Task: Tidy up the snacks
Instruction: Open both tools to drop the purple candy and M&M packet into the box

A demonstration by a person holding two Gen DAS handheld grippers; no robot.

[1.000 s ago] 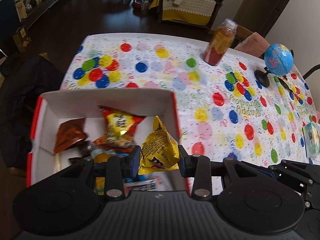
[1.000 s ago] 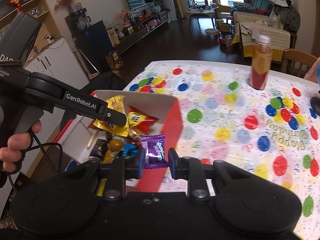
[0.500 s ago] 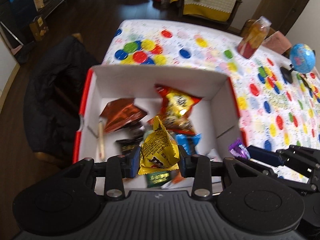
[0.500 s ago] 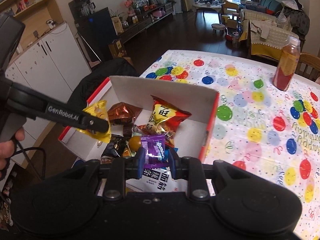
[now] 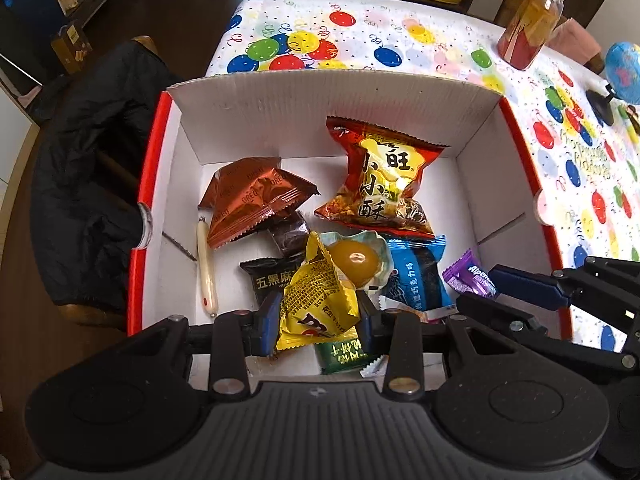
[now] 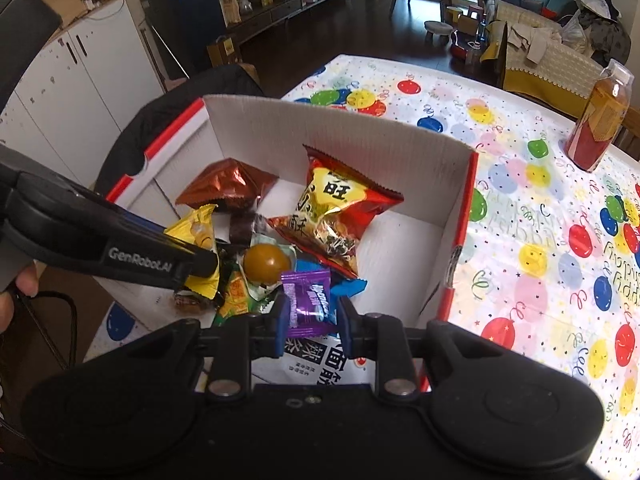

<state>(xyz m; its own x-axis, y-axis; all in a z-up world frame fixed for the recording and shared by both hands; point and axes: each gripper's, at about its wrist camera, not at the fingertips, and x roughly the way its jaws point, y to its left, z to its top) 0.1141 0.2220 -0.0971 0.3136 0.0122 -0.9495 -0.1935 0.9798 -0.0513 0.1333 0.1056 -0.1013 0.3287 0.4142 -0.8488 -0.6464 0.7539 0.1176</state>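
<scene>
A white cardboard box with red rims (image 5: pixel 340 112) (image 6: pixel 328 136) holds several snacks: a red and yellow bag (image 5: pixel 380 184) (image 6: pixel 332 212), a brown packet (image 5: pixel 252 200) (image 6: pixel 226 184), a blue packet (image 5: pixel 416 272), a yellow jelly cup (image 5: pixel 356 260) (image 6: pixel 266 260). My left gripper (image 5: pixel 318 316) is shut on a yellow packet (image 5: pixel 316 304) (image 6: pixel 200 236) above the box's near half. My right gripper (image 6: pixel 312 312) is shut on a purple candy (image 6: pixel 310 304) (image 5: pixel 470 276), held over the box's near right part.
The box stands at the left end of a table with a balloon-print cloth (image 5: pixel 400 40) (image 6: pixel 540 240). A bottle of orange drink (image 5: pixel 532 28) (image 6: pixel 600 120) stands at the far right, next to a small globe (image 5: pixel 622 72). A chair with a dark jacket (image 5: pixel 88 160) stands left of the table.
Both grippers have moved left and forward over the box, each still holding its snack. The box's inside now shows fully in both views.
</scene>
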